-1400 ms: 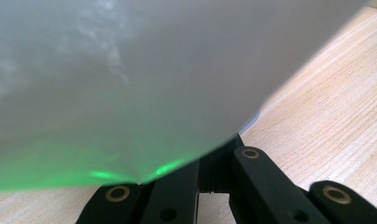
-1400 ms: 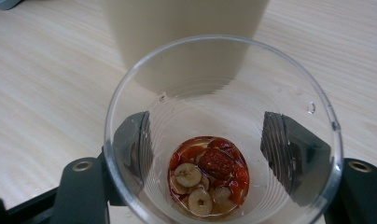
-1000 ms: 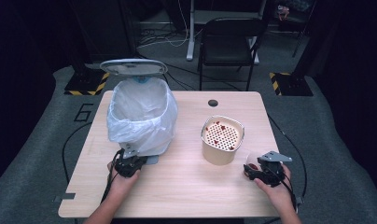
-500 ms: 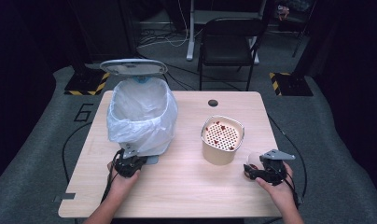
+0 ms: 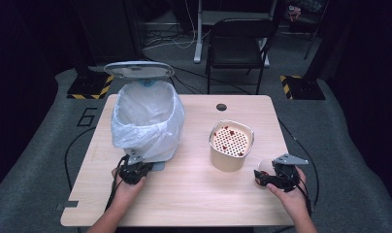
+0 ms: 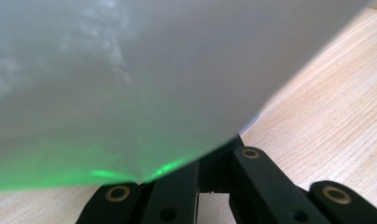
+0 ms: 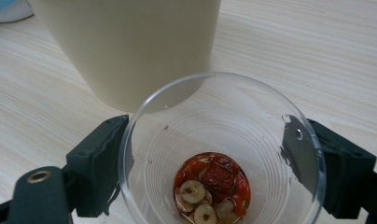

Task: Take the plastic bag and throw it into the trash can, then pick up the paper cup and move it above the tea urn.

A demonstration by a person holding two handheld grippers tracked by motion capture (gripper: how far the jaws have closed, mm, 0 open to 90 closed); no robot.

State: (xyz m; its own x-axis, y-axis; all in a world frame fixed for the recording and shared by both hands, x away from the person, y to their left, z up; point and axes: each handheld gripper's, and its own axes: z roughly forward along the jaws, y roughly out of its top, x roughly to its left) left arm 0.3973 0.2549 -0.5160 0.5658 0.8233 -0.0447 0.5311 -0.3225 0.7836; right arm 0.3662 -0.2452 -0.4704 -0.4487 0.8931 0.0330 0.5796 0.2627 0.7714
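Dregs of red fruit and sliced dates sit in the clear cup (image 7: 221, 154), which stands near right of the strainer pot (image 5: 231, 144). Right gripper (image 5: 269, 177) jaws have just been opening around the cup, seemingly letting go. Left gripper (image 5: 132, 171), closed, pinches the bin bag (image 5: 146, 121). Judging by this, emptying the cup into the bin remains.

A black folding chair (image 5: 239, 46) stood beyond the far edge of the wooden table (image 5: 194, 204), on grey floor covering. A dark round grommet (image 5: 221, 107) sat near the table's far edge. Yellow-and-black striped blocks (image 5: 302, 86) lay on the floor either side, and white cables (image 5: 170, 41) trailed behind.
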